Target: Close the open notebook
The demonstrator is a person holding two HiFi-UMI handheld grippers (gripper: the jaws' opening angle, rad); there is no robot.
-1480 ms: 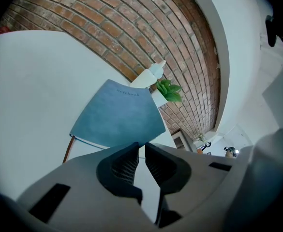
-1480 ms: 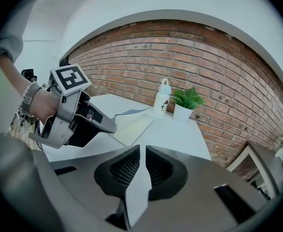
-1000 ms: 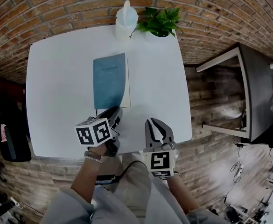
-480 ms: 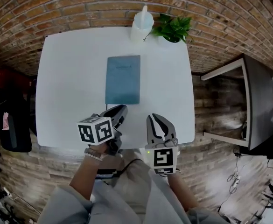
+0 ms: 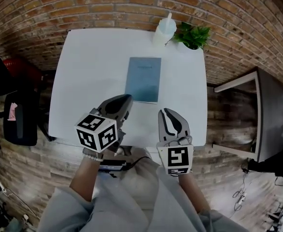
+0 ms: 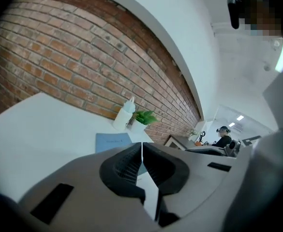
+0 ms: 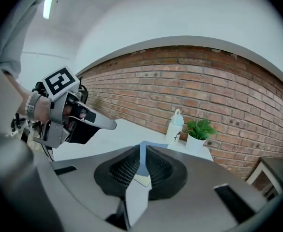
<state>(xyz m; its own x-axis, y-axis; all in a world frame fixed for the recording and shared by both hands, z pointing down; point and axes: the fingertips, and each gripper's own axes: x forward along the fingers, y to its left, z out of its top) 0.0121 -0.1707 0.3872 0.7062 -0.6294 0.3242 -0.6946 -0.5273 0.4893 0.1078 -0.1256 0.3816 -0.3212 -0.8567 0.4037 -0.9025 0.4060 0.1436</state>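
No wording can be read anywhere in the scene. The closed blue notebook (image 5: 143, 79), lying toward the far side of the white table (image 5: 83, 71), carries a short line of print near the top of its cover, too small to make out. The white bottle (image 7: 175, 127) at the table's far edge bears a small dark emblem low on its side, its form unclear. The near-left marker cube (image 5: 96, 132) and near-right marker cube (image 5: 179, 159) show black-and-white square code patterns, not letters or numbers.
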